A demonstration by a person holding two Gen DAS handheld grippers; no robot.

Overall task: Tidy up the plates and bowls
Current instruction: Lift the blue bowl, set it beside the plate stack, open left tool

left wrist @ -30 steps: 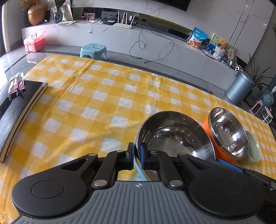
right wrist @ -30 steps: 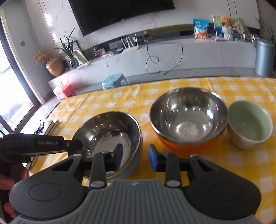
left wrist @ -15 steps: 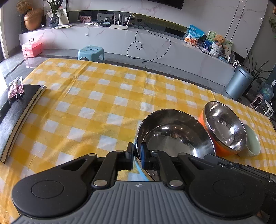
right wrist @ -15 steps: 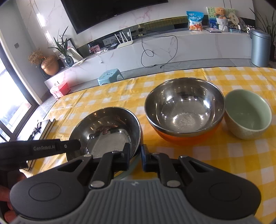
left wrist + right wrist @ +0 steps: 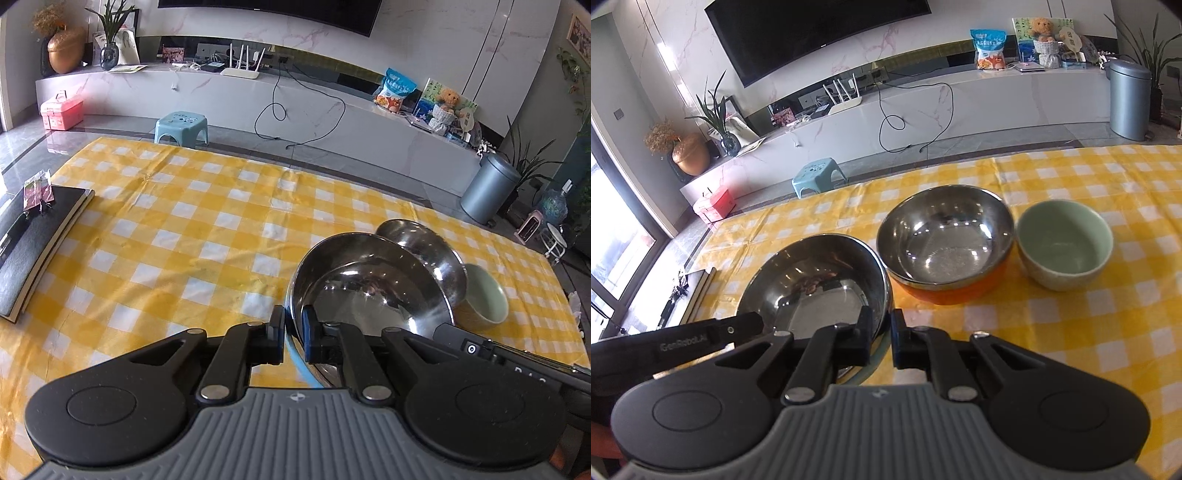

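A steel bowl with a light blue outside point(image 5: 369, 291) point(image 5: 816, 284) is held above the yellow checked tablecloth point(image 5: 184, 229). My left gripper point(image 5: 294, 332) is shut on its left rim. My right gripper point(image 5: 881, 332) is shut on its right rim, one finger inside and one outside. To the right stand a steel bowl with an orange outside point(image 5: 945, 236) point(image 5: 436, 251) and a pale green ceramic bowl point(image 5: 1065, 243) point(image 5: 484, 295), both upright on the cloth.
A black notebook point(image 5: 33, 236) lies at the table's left edge. Beyond the far table edge are a blue stool point(image 5: 181, 127), a marble TV bench and a grey bin point(image 5: 487, 188).
The right gripper closed onto the blue-sided bowl's rim. Both grippers have lifted the bowl, which now overlaps the orange bowl in the left wrist view.
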